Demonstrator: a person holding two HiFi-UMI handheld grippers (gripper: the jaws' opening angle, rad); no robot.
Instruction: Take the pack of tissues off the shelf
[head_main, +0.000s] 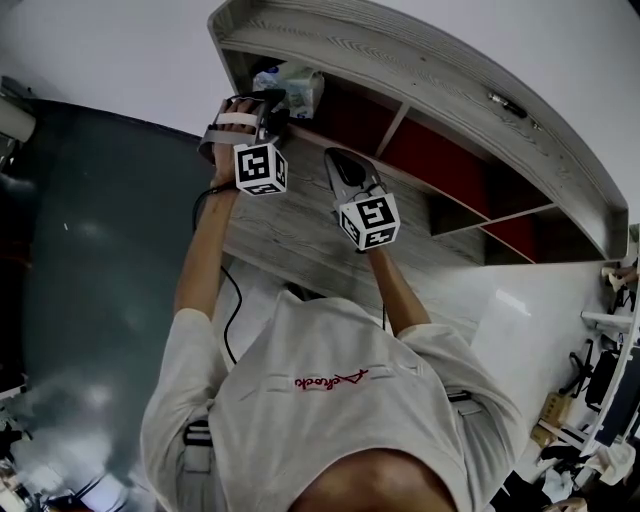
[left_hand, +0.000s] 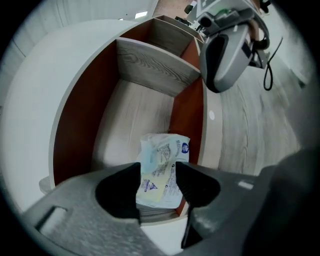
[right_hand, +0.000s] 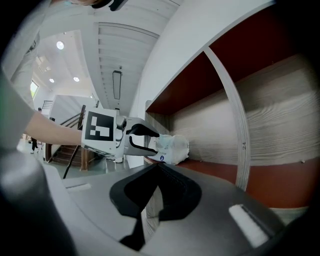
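The pack of tissues (head_main: 290, 88) lies in the leftmost compartment of the grey wooden shelf (head_main: 400, 60) with red inner walls. My left gripper (head_main: 270, 105) is at that compartment's mouth, open. In the left gripper view the crinkled pack (left_hand: 162, 170) shows between the two jaw tips of the left gripper (left_hand: 157, 176), which stand apart on either side of it. The right gripper view shows the pack (right_hand: 172, 148) by the left gripper (right_hand: 152, 142), whose fingers are spread at its near end. My right gripper (head_main: 340, 160) hovers to the right, shut and holding nothing.
A wooden divider (left_hand: 155, 67) closes the compartment's far end. A wood-grain desk top (head_main: 300, 230) runs under the shelf. A black cable (head_main: 232, 300) hangs by the person's left arm. Cluttered items (head_main: 600, 400) stand at the far right.
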